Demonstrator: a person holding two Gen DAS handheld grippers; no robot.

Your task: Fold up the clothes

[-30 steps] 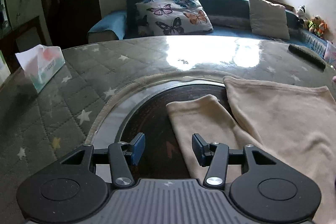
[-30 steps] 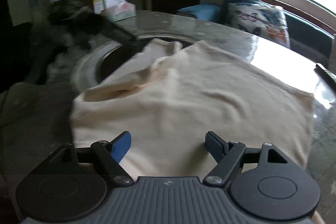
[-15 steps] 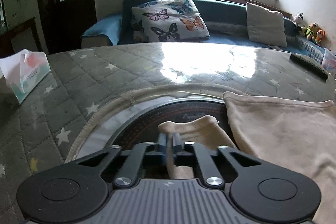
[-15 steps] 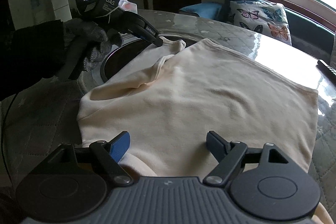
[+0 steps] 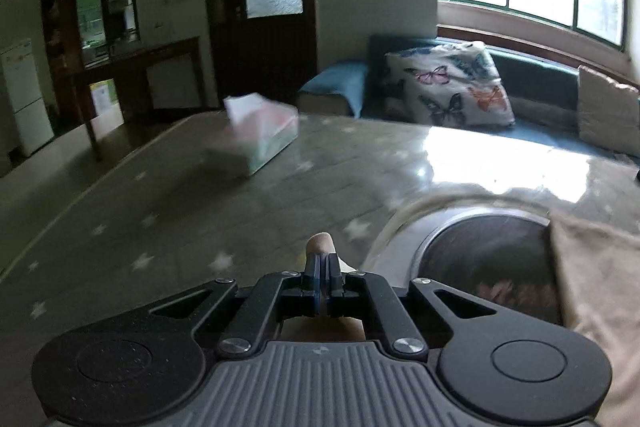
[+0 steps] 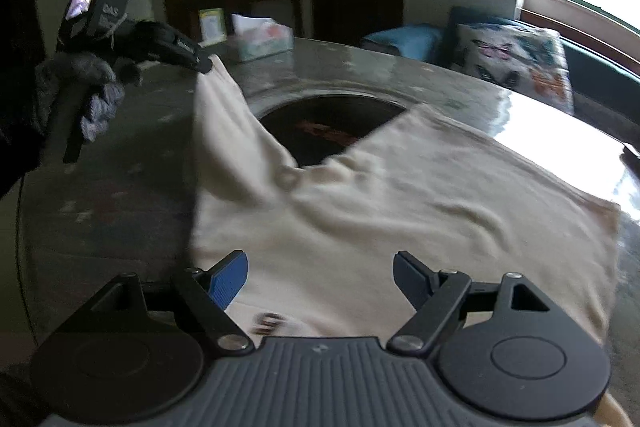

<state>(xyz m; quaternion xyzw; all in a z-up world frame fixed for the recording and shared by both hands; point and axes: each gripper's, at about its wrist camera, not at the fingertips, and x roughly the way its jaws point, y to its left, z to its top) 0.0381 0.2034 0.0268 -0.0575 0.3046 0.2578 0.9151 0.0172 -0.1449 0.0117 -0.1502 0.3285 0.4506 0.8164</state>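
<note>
Cream garment lies spread across the counter, its body flat toward 3 o'clock in the right wrist view and partly covering the dark round inset. One sleeve is drawn up and out toward 10 o'clock, taut, because the left gripper has its cuff pinched and lifted clear of the surface. In the left wrist view that gripper's fingers are pressed together with a nub of cream cloth poking out beyond their tips. Holding the sleeve by its end probably lets it be carried back over the body for a fold. The right gripper hovers over the near hem at 6 o'clock, its fingers spread wide and holding nothing, likely ready to pin or take that edge. A tissue box sits well apart at 12 o'clock.
</note>
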